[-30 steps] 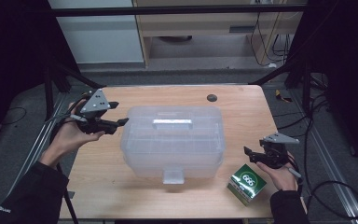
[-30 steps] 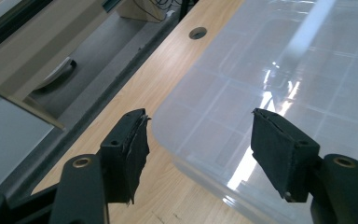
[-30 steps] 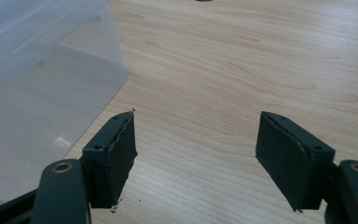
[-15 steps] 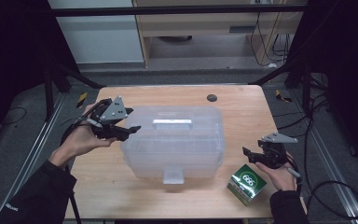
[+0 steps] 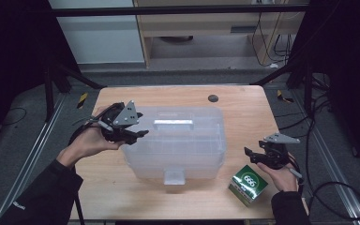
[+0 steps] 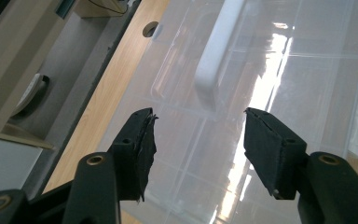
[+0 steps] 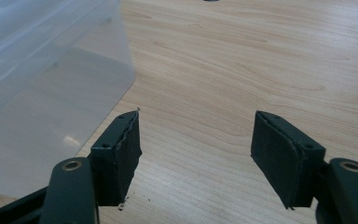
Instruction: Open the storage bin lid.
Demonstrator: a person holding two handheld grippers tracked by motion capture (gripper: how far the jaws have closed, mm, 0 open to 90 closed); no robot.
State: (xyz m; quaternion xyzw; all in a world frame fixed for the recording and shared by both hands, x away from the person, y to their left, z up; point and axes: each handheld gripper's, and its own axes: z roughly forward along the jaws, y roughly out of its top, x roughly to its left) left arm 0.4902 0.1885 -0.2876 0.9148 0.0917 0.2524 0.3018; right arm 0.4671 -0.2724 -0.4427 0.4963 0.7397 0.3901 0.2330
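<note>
Two hand-held grippers: left hand-held gripper (image 5: 138, 132) at the clear box's (image 5: 178, 150) left top edge; right hand-held gripper (image 5: 252, 154) apart, off its right side.
Box place: middle of the tabletop (image 5: 243, 108).
Handle (image 6: 216, 51): just ahead of the left jaws, long axis running away from them.
Left jaws: have been closing, nothing between them.
Right jaws: parted, nothing held.
Nearer hand: left.

Our left gripper (image 5: 138, 133) now sits over the left edge of the clear storage box (image 5: 176, 145), in from the table's left side where it was earlier. Its jaws have just been closing, with nothing between them.
</note>
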